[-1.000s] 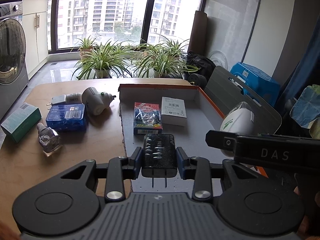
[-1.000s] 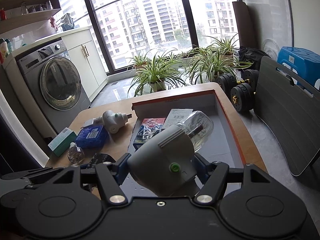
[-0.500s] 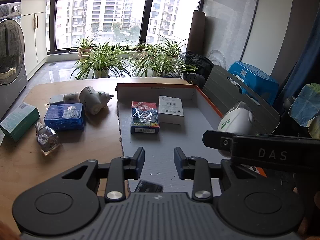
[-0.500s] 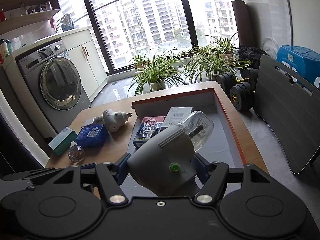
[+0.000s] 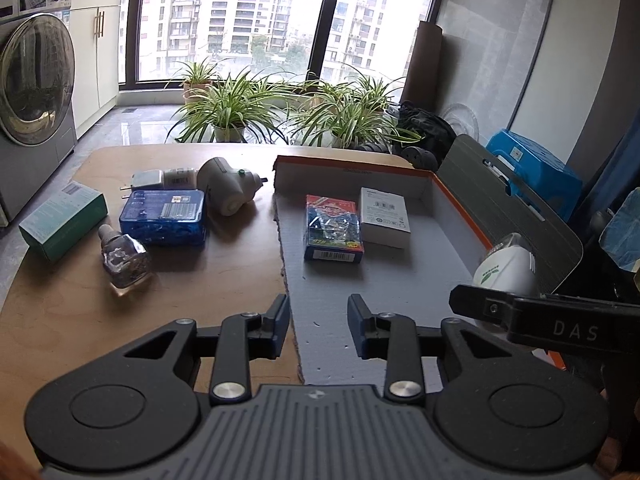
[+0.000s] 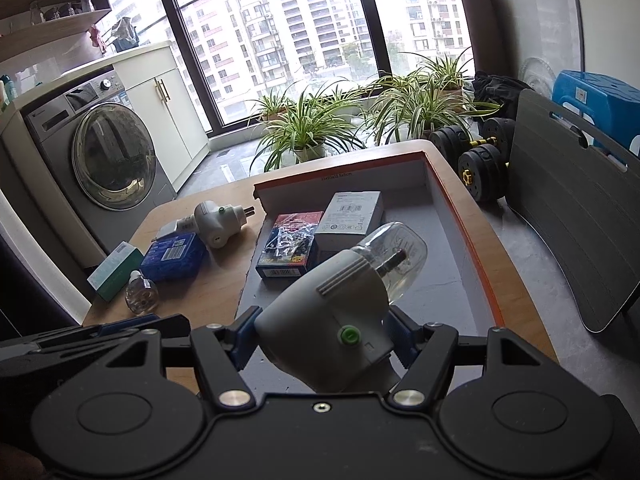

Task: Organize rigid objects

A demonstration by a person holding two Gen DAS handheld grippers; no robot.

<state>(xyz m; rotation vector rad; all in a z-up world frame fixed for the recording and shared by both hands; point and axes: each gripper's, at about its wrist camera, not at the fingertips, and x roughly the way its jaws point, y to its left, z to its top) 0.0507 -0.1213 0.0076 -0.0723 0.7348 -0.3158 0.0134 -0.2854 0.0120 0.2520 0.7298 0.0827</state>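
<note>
Your right gripper (image 6: pixel 322 344) grips the plug-in diffuser (image 6: pixel 332 320) by its stiff grey body above the tray (image 6: pixel 480 276); its clear bottle looks fragile, so leave that alone. Your left gripper (image 5: pixel 318 326) hangs empty, fingers apart

a: what's between the fingers of the left gripper (image 5: pixel 319 330)?

b: nothing; the jaws stand apart over the near edge of the grey tray (image 5: pixel 440 248).

a: and in the tray?

b: a blue-and-red card pack (image 5: pixel 333 227) with a white box (image 5: pixel 384 216) touching its right side. a white plug-in device (image 5: pixel 505 270) hangs at the tray's right edge, held in the right gripper (image 5: pixel 532 316).

a: on the wooden table (image 5: pixel 80 320)?

b: a blue case (image 5: pixel 165 217), a green box (image 5: pixel 62 220), a clear bottle (image 5: pixel 124 262), a grey plug-in (image 5: pixel 228 190).
</note>
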